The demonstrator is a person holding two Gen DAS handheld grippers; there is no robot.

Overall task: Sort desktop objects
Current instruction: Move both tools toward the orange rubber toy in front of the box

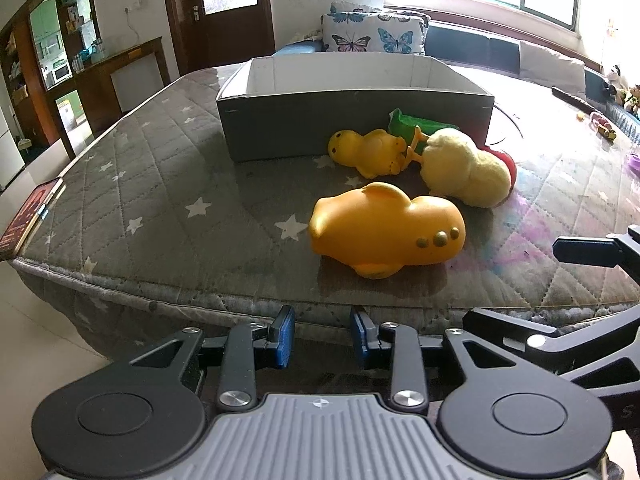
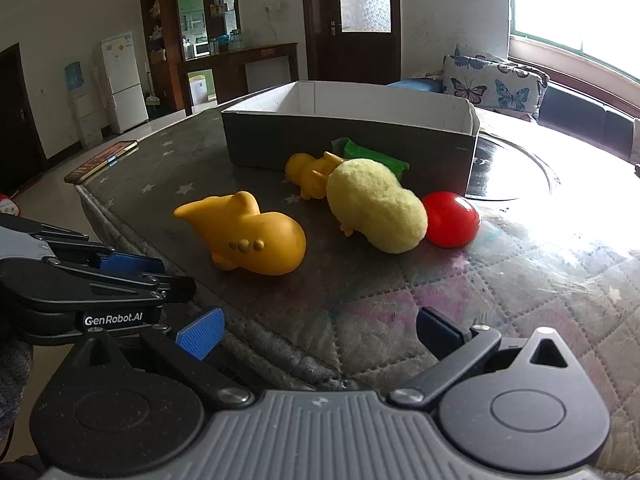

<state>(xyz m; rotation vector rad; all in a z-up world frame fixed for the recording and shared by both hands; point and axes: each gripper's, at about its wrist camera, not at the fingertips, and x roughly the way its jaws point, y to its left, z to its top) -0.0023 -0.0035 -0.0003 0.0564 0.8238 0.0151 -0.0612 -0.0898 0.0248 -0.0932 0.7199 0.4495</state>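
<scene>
An orange submarine toy (image 2: 244,236) lies on its side nearest, with a small yellow duck (image 2: 310,174), fuzzy yellow chick (image 2: 376,210), red ball (image 2: 451,219) and green toy (image 2: 372,156) clustered before the open grey box (image 2: 348,142).

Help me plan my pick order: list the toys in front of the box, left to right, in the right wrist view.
Orange submarine toy → small yellow rubber duck → fuzzy yellow plush → red ball. I left out the green item behind the plush, since it is mostly hidden.
</scene>
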